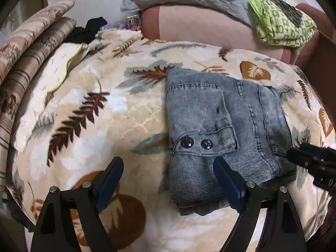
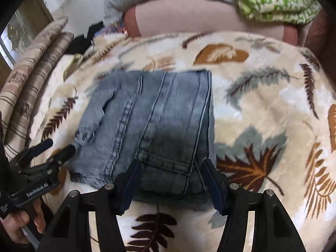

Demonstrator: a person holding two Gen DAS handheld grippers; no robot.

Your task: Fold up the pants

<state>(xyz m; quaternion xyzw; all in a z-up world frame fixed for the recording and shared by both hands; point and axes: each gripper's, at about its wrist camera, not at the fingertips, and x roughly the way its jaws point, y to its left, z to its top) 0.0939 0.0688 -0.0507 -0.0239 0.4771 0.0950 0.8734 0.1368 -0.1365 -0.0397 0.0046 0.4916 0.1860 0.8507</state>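
Left gripper (image 1: 168,176) wide, empty, straddling near-left corner of folded pants (image 1: 222,130); right gripper (image 2: 170,178) released, seemingly over near edge, equally close.

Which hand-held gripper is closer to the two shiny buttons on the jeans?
Left. The left hand-held gripper hovers open just below the buttons; the right hand-held gripper is over the jeans' far seam side.
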